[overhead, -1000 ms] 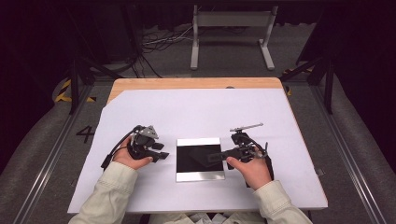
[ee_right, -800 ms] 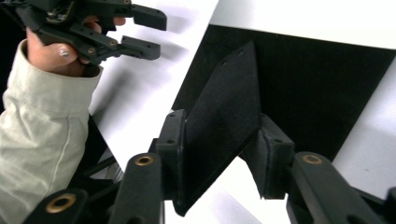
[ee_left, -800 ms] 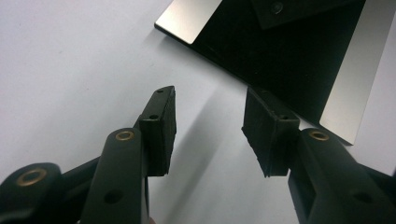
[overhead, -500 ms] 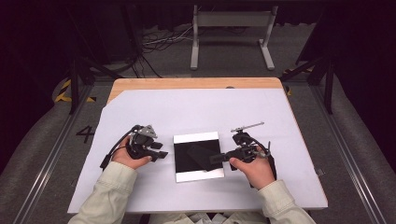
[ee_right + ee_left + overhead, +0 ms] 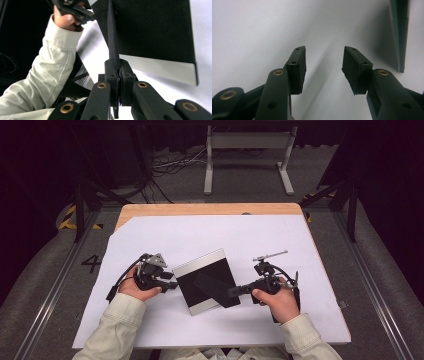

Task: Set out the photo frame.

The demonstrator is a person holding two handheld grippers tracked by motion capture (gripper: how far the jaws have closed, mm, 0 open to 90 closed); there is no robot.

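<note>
One table [image 5: 150,212], one white sheet [image 5: 210,235] covering it, one black-and-silver flat case [image 5: 197,287] with one thin black flap [image 5: 113,37], two tongs, left tongs [image 5: 176,285], right tongs [image 5: 231,292], two hands, two pale sleeves

White sheet [image 5: 210,235] covers the wooden table [image 5: 200,209]; black-and-silver frame [image 5: 205,282] on it.

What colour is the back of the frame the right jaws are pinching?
Black, with a silver-white border; the frame shows best in the high view.

Lighting, as I see it: white table cover [image 5: 215,232] brightly lit from overhead, surroundings near black. Soft shadows under both grippers. Gripper views slightly soft, close parts blurred.
</note>
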